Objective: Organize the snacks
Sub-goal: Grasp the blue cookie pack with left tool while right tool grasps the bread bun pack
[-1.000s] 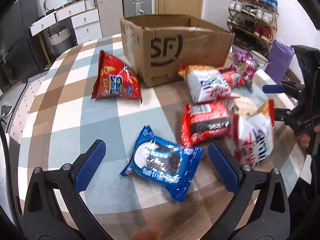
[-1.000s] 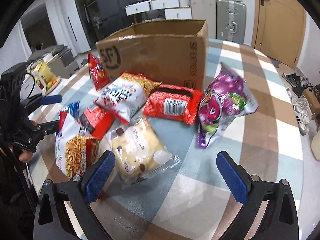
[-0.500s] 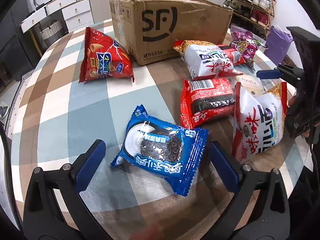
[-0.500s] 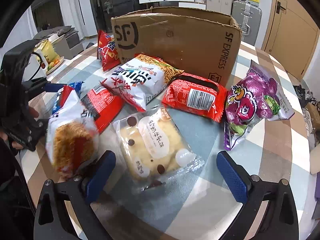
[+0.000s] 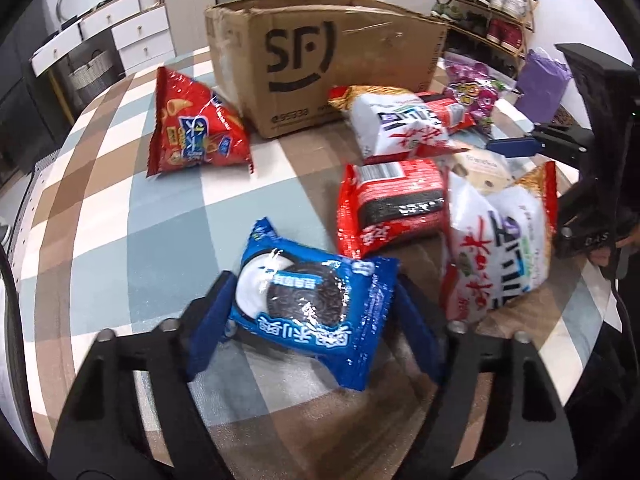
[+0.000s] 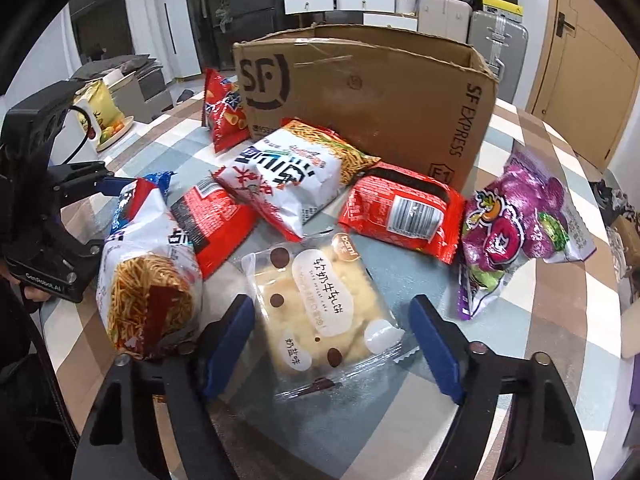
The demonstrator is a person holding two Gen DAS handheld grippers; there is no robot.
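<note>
My left gripper [image 5: 308, 324] has closed onto the blue cookie pack [image 5: 308, 296]; both blue pads touch its sides. My right gripper [image 6: 332, 344] is closing around the clear-wrapped cream bread pack [image 6: 320, 308]; its pads stand at the pack's edges with small gaps. The open brown SF cardboard box [image 5: 320, 60] stands at the back of the table and also shows in the right wrist view [image 6: 368, 92]. Red, white and purple snack bags lie in front of it.
A red triangular chip bag [image 5: 196, 132] lies left of the box. A white noodle-snack bag [image 6: 148, 272] stands by my right gripper's left finger. A purple candy bag [image 6: 520, 228] lies at the right. The checked round table [image 5: 120, 220] ends near both grippers.
Both grippers moved forward and down onto their packs and narrowed. The left jaws closed onto the blue cookie pack; the right jaws closed in around the bread pack.
</note>
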